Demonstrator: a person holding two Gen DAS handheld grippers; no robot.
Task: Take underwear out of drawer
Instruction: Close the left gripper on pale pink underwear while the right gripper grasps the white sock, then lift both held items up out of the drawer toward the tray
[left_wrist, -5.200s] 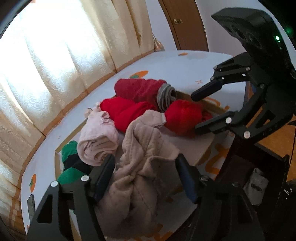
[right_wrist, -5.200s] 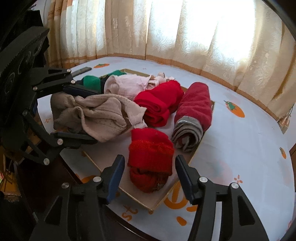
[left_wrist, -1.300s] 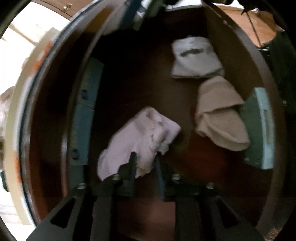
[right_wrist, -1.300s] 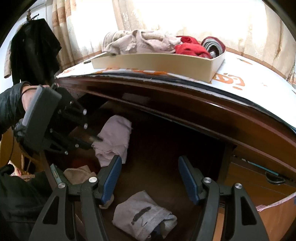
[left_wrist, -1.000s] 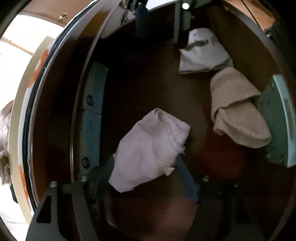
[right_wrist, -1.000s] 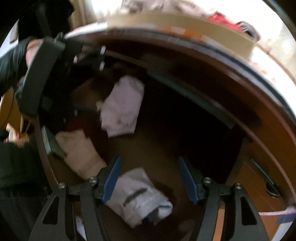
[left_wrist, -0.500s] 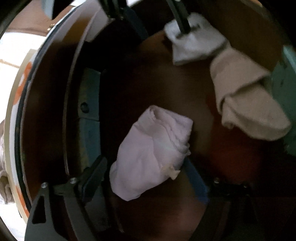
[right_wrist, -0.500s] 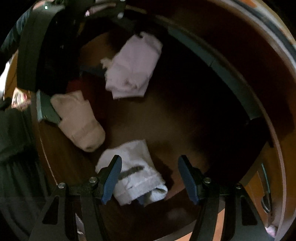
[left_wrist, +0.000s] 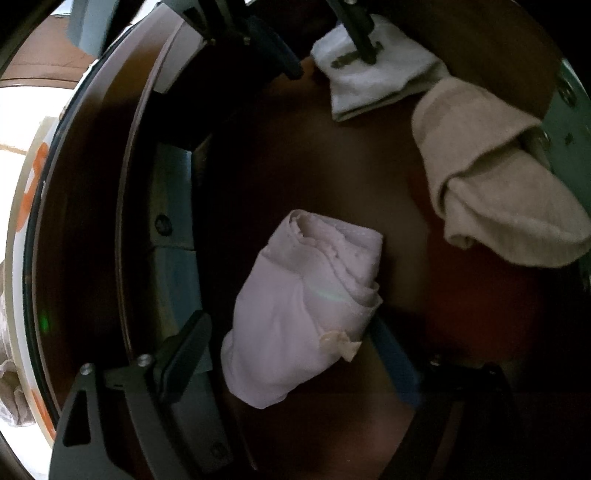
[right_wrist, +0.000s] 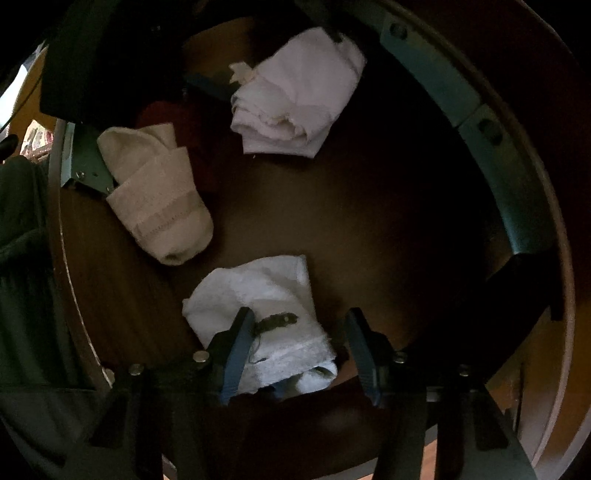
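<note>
Three folded pieces of underwear lie on the dark wooden floor of the open drawer (left_wrist: 295, 155). The pale pink piece (left_wrist: 306, 306) sits between the fingers of my left gripper (left_wrist: 288, 332), which stands open around it, its left finger clear of the cloth. The white piece with a dark label (right_wrist: 266, 295) is under my right gripper (right_wrist: 299, 325). Its jaws are closing, the left finger lying on the cloth and the right finger beside it. A beige piece (right_wrist: 159, 195) rests against the drawer's side. The right gripper (left_wrist: 321, 51) also shows at the top of the left wrist view.
Grey metal rails (right_wrist: 461, 92) run along the drawer's walls and hem in both grippers. A dark red patch (right_wrist: 166, 114) lies beside the beige piece. The desk top's edge with a white and orange cover (left_wrist: 29, 184) rises to the left of the drawer.
Both grippers have left the tray on the desk and gone down into the drawer. The left one opened around the pink piece. The right one turned downward, sank onto the white piece and narrowed.
</note>
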